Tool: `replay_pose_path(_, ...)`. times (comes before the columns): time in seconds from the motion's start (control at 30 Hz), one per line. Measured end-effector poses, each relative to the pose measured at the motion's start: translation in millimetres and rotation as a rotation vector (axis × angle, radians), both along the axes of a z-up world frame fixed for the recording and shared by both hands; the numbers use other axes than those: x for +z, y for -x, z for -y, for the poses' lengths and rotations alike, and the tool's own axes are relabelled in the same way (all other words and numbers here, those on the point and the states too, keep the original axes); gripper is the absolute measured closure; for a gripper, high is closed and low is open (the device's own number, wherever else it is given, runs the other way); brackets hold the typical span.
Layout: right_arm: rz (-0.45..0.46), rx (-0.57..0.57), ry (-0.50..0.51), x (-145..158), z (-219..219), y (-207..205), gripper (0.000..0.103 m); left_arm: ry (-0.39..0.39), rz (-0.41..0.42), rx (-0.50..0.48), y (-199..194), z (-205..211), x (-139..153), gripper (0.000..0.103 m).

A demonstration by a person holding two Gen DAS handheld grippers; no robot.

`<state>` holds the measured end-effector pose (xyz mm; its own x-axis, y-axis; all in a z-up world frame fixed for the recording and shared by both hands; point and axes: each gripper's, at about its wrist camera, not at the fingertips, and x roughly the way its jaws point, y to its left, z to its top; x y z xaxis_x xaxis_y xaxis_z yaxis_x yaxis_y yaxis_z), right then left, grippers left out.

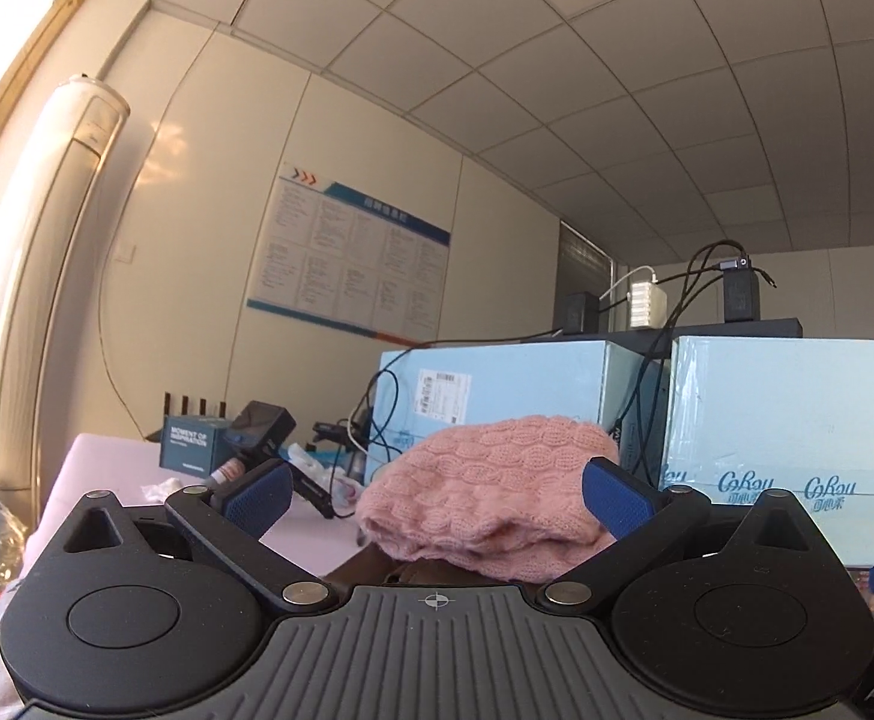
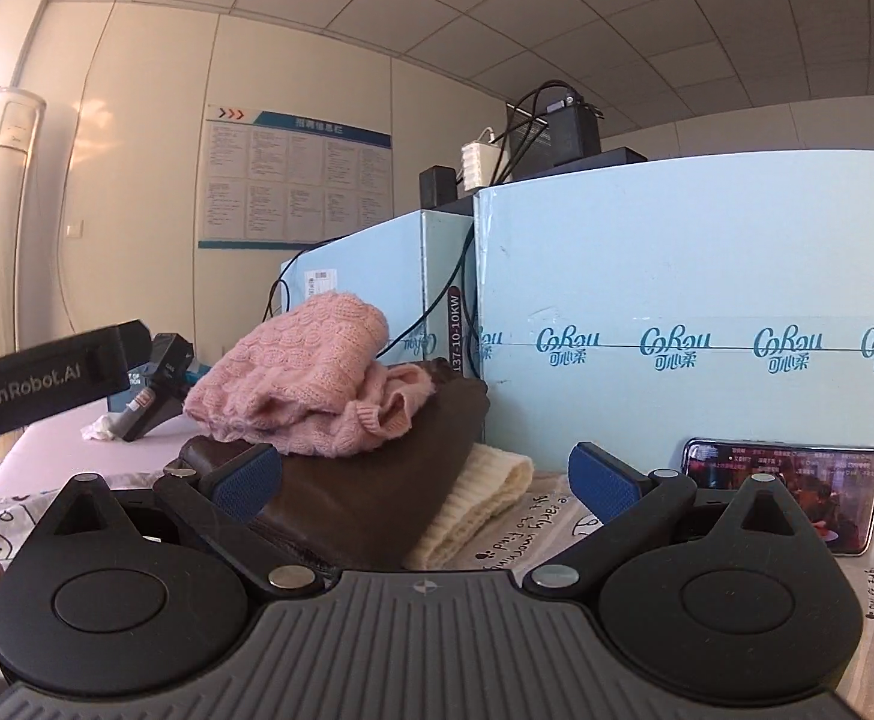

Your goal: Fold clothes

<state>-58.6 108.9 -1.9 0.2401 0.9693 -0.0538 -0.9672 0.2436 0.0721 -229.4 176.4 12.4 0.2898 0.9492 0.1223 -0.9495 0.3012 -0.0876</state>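
A folded pink knit sweater (image 1: 491, 486) lies on top of a pile; in the right wrist view the pink sweater (image 2: 311, 378) rests on a dark brown garment (image 2: 371, 492), with a cream knit piece (image 2: 479, 504) under that. My left gripper (image 1: 437, 495) is open and empty, its blue pads on either side of the sweater, close in front of it. My right gripper (image 2: 425, 480) is open and empty, facing the brown garment from the pile's near side. The left gripper's black body (image 2: 41, 384) shows at the left of the right wrist view.
Light blue cartons (image 2: 707, 324) stand right behind the pile, with chargers and cables (image 2: 533, 138) on top. A phone (image 2: 779, 498) leans against the right carton. A small box and black devices (image 1: 227, 438) sit at the far left of the pale-cloth table (image 1: 101, 468).
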Motion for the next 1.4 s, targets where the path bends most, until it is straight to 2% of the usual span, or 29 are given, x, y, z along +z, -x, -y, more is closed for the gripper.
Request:
replay_pose_path(0.13,-0.033,-0.022,-0.063,-1.2,10.2,-6.4,0.000,-0.014,-0.087,0.006,-12.1,2.7,-2.8,0.000)
replay_pose_path(0.33,-0.008,-0.021,-0.057,-1.3,9.0,-2.3,0.000,0.057,-0.131,0.032,-16.7,-5.4,-5.5,0.000)
replay_pose_path(0.83,0.046,-0.028,-0.081,-1.2,11.9,6.3,0.000,0.082,-0.155,-0.004,-20.0,-8.2,-7.9,0.000)
replay_pose_path(1.4,0.037,-0.032,-0.083,-1.2,12.9,5.1,0.000,0.093,-0.146,-0.036,-19.5,-10.3,-7.8,0.000)
